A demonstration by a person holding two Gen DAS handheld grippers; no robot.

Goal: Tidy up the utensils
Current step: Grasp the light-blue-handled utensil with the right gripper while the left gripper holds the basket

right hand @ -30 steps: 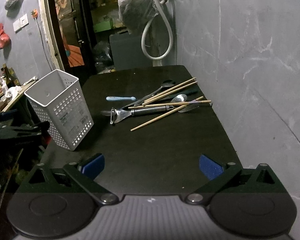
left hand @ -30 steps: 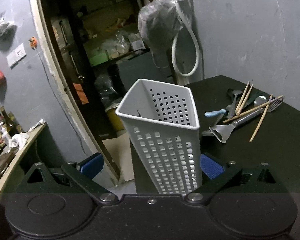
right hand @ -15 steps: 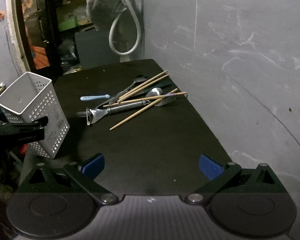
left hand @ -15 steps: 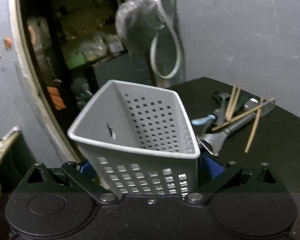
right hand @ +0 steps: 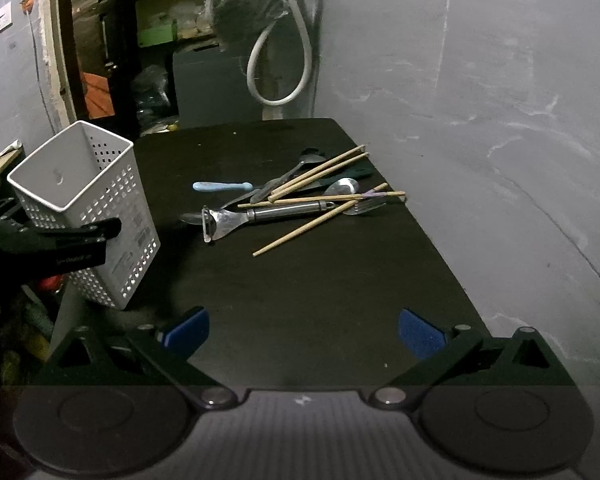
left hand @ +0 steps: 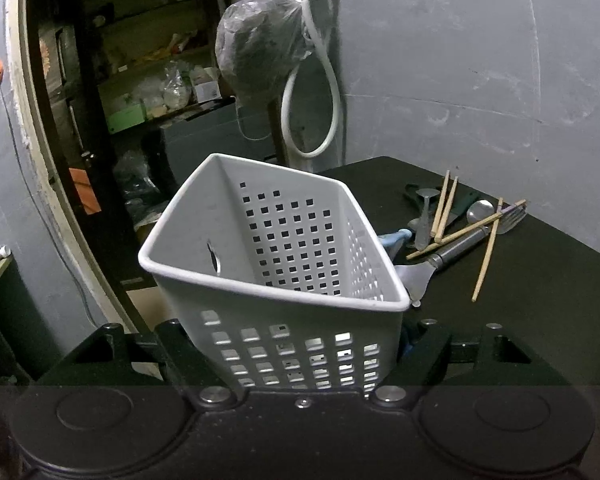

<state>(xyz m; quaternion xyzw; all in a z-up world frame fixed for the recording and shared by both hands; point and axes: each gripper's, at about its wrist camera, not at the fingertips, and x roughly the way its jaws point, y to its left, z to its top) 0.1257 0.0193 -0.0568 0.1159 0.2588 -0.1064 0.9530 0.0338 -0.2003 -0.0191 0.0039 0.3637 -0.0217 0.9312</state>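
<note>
The left gripper sits low in the left wrist view, pointing forward and somewhat downward, its jaws closing with the white perforated utensil holder wedged between them; the black fingers press against the holder's lower walls. In the right wrist view the same gripper reaches in from the left edge, clamped across the holder, which leans tilted at the left edge of the black table.

The right gripper hovers over the near part of the table at bottom centre, angled downward, its blue pads spread wide with nothing between them.

The utensils lie in a loose pile right of centre: a metal peeler, wooden chopsticks, a spoon, a fork and a light-blue handled piece.
</note>
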